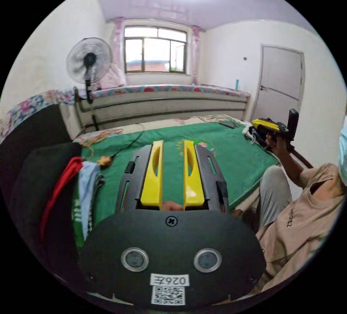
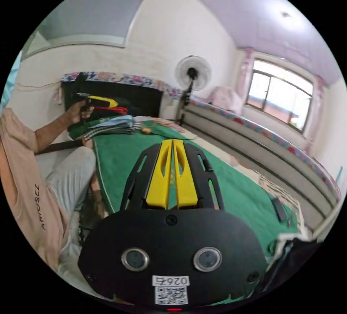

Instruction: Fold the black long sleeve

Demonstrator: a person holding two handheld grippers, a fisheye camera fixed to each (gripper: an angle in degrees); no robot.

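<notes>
Left gripper (image 1: pixel 172 169) fingers narrowly apart, holding nothing; right gripper (image 2: pixel 172 173) fingers closed together, empty. Both hover over green cloth (image 1: pixel 224 155) mid-frame. Black long sleeve (image 1: pixel 43 184) probably dark mass lower left, by one clothes pile (image 1: pixel 85 191); cannot confirm. Likely soft, light, limp: pinch at shoulder seams. One fan (image 1: pixel 89 59).
</notes>
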